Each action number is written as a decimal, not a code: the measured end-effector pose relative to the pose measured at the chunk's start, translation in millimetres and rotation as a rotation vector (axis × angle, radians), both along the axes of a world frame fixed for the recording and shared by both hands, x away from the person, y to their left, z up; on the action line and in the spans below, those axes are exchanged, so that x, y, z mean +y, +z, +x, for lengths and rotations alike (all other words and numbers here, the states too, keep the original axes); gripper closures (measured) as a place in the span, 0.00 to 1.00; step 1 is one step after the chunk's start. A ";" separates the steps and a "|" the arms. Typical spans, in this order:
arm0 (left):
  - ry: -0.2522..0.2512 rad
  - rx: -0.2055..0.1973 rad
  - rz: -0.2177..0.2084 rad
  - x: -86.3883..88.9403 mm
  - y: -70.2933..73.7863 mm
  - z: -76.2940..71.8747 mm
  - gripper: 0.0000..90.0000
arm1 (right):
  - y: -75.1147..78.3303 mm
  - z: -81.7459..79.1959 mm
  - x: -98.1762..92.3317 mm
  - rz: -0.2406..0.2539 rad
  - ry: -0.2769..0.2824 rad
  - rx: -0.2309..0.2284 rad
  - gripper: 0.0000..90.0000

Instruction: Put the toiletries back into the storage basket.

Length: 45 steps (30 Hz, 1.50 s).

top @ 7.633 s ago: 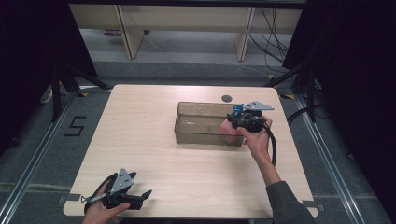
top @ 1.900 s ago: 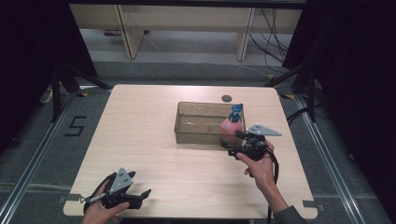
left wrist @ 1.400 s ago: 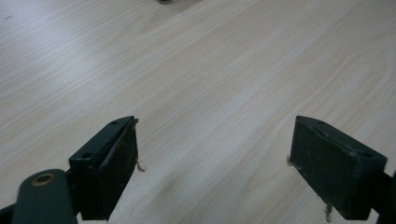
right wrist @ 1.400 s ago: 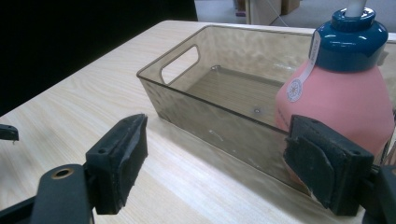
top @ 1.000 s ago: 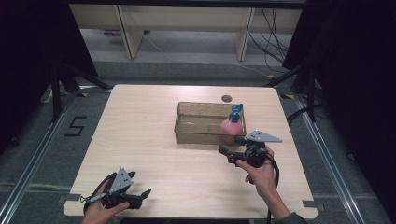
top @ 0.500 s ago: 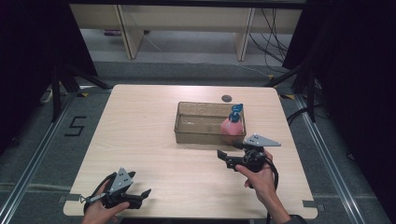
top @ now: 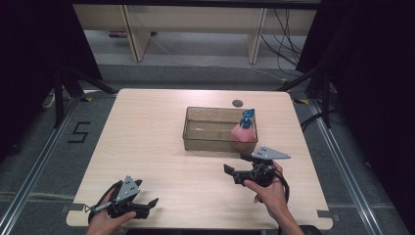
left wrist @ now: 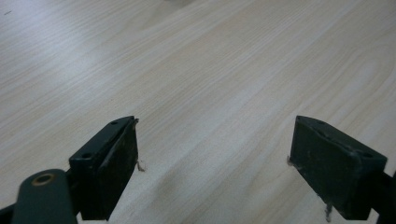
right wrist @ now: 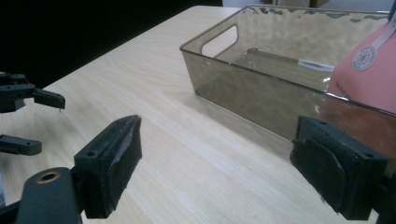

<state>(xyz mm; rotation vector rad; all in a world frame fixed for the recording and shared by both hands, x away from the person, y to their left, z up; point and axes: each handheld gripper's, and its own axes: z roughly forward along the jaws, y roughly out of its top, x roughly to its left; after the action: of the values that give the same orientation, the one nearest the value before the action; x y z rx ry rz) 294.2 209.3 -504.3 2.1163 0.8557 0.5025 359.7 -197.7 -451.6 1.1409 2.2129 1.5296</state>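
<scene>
Right claw point(top: 237, 165) has backed off the bin point(top: 195, 139), jaws just widening, empty; left claw point(top: 152, 206) gapes.

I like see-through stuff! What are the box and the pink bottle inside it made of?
The box looks like smoky, glossy clear plastic: you see through its walls, and its rim glints. The pink bottle seems to be smooth plastic with a blue top and a label; its exact material is hard to tell.

Both your grippers gape, nothing held.
Your right gripper point(top: 237, 165) has just been opening; your left gripper point(top: 149, 207) rests low.
</scene>
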 end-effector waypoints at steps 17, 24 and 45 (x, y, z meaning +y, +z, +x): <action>0.007 -0.017 -0.001 2.6 0.7 -2.7 0.17 | -1.3 -7.1 1.5 -0.004 -0.001 0.004 0.18; 0.017 -0.011 -0.016 1.8 0.2 -4.6 0.17 | -3.8 -8.8 4.9 -0.007 0.026 -0.007 0.18; 0.016 -0.019 -0.001 2.8 0.3 -4.6 0.17 | -7.3 -21.9 3.9 0.007 0.051 0.018 0.18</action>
<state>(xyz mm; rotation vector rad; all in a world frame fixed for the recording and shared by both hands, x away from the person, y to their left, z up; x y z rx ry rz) 289.6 212.0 -504.0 2.1018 0.8631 0.5294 337.8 -193.8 -458.9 1.1126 2.2678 1.5536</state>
